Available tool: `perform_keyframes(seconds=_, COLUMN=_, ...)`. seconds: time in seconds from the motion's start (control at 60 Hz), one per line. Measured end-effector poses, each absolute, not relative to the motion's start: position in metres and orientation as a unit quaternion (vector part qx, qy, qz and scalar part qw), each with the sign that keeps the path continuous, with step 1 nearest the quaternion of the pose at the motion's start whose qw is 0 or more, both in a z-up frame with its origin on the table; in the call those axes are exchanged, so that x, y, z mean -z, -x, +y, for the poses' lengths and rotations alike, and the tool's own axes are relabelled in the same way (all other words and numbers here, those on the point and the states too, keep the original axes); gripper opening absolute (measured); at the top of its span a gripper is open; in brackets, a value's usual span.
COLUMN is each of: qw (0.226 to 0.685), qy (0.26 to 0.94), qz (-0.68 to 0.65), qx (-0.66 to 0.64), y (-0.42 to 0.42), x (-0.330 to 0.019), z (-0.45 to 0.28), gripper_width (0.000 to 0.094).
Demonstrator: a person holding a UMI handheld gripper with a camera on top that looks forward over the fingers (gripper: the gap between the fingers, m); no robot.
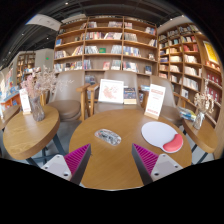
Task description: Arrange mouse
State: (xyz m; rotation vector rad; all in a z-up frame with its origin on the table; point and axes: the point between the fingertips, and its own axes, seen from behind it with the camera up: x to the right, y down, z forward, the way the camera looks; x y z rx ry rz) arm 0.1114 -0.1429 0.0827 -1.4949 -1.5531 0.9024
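Book titles on the shelves [110,45] too small to read, standing sign [154,100] text illegible

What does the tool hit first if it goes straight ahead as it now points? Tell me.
Most likely the mouse, which lies on the round wooden table just ahead of the open tool, roughly centred between its fingers. Depth is hard to judge; a steeper approach might touch the tabletop first.

Two fingers of the gripper [111,163] show here, white and blocky on the outside, each one carrying a magenta pad [78,158] on its inner face, ribbed with fine dark lines, tapering toward the tip.
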Motion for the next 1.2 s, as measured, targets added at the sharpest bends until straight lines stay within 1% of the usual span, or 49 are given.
perform_keyframes(seconds=0.267, qw=0.357, qy=0.621, qz=-0.610, qx=-0.339, y=-0.071, x=-0.030, z=-0.125, gripper_width=0.0851)
perform_keyframes(seconds=0.4, qw=0.362, qy=0.617, qz=-0.619, qx=-0.324, y=-0.046, x=-0.015, z=-0.122, gripper_width=0.0851)
perform_keyframes(seconds=0.633, qw=0.346, qy=0.625, qz=-0.630, qx=-0.305, y=-0.008, x=0.009, z=-0.123, gripper_width=0.0850)
perform_keyframes(seconds=0.8, qw=0.330, qy=0.630, qz=-0.627, qx=-0.318, y=0.019, x=0.014, z=-0.125, gripper_width=0.0852)
perform_keyframes(seconds=1.033, qw=0.326, qy=0.636, qz=-0.624, qx=-0.316, y=0.053, x=0.014, z=-0.122, gripper_width=0.0852)
perform_keyframes(seconds=1.2, qw=0.330, qy=0.635, qz=-0.622, qx=-0.317, y=0.063, x=0.014, z=-0.121, gripper_width=0.0854)
